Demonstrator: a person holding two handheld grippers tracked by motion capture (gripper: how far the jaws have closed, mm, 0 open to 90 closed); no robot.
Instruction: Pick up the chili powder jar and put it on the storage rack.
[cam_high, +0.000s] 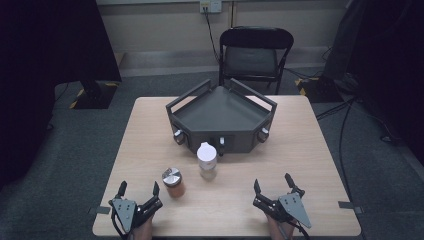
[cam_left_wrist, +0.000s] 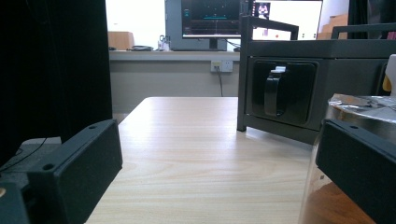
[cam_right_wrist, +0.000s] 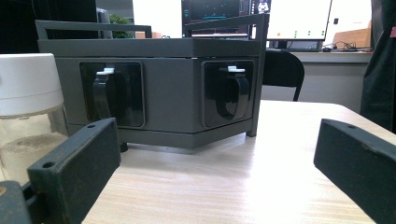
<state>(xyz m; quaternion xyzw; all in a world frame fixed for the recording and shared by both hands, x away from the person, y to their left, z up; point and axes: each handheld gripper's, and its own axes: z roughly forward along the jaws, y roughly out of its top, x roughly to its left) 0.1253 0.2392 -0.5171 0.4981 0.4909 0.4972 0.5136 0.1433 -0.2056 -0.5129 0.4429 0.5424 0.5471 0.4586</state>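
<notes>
Glass-smooth and probably slippery, the small amber spice jar with silver lid (cam_high: 173, 183) wants gripping round its body by my empty, wide-open left tool (cam_high: 137, 191).

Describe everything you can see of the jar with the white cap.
The jar with the white cap stands upright near the middle of the table, just in front of the dark grey rack and apart from both grippers. Its body looks like clear glass or plastic, with pale powder inside, as the right gripper view shows. The cap is on. Nothing grips it; it rests on the tabletop alone.
</notes>
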